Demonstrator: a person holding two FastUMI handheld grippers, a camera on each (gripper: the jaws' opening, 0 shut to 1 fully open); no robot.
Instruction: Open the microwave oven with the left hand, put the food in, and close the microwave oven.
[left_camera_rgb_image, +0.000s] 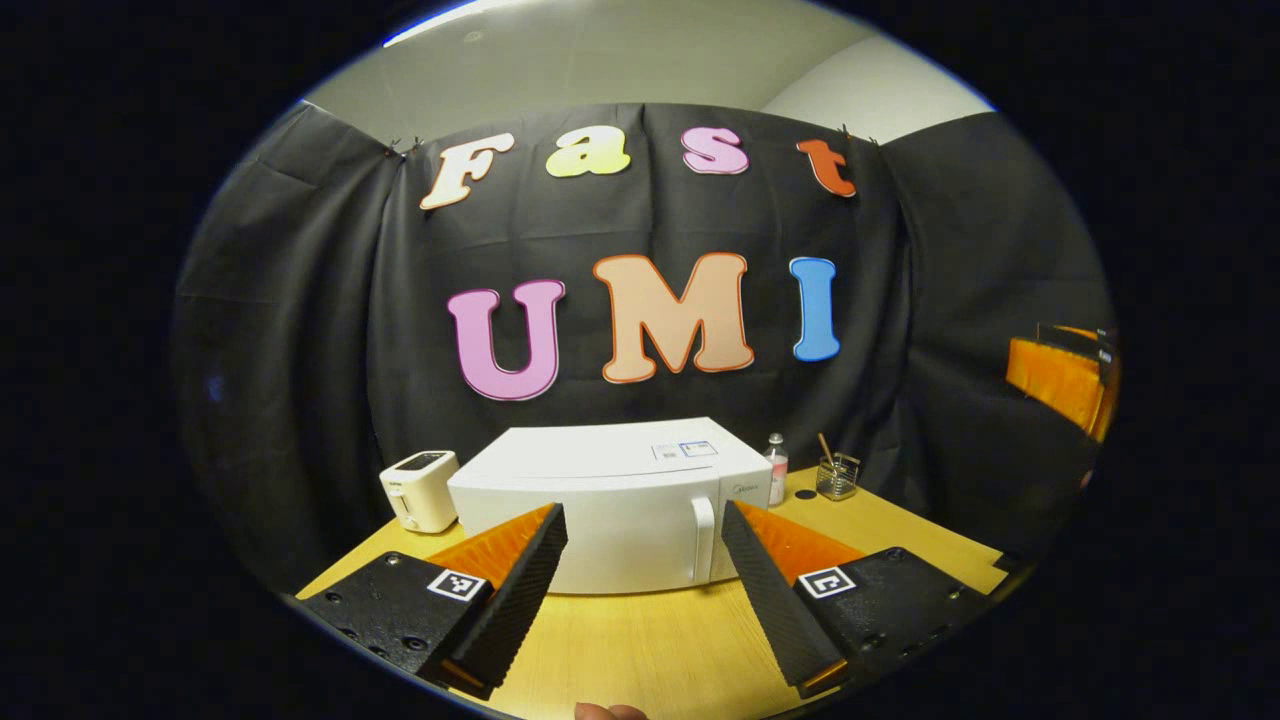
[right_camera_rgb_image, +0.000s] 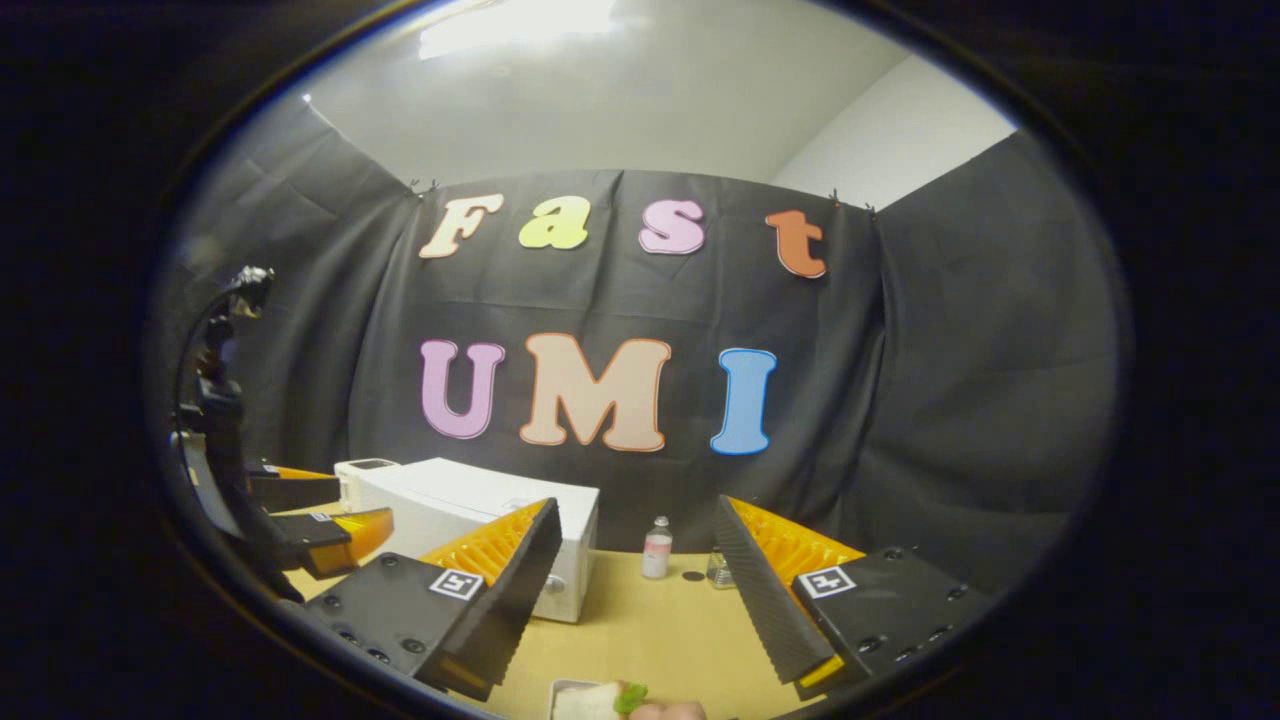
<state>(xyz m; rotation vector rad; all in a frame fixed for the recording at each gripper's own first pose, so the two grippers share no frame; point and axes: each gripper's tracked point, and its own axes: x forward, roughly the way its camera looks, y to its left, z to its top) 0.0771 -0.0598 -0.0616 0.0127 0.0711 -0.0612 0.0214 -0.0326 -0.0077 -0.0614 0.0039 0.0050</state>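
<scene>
Wooden table (left_camera_rgb_image: 640, 640) carries the white microwave (left_camera_rgb_image: 610, 510), door shut. A toaster (left_camera_rgb_image: 421, 489) sits just left of it; a small bottle (left_camera_rgb_image: 776, 468) and wire holder (left_camera_rgb_image: 838, 477) stand to its right.

A: Microwave (left_camera_rgb_image: 600, 500) plain white all over, toaster (left_camera_rgb_image: 421, 489) cream-white. Table (left_camera_rgb_image: 640, 640) pale yellow wood grain.

B: Agreed. Small bottle (right_camera_rgb_image: 657, 549) clear with a pinkish label. Food (right_camera_rgb_image: 600, 700) on the white dish: pale, with a green bit.
</scene>
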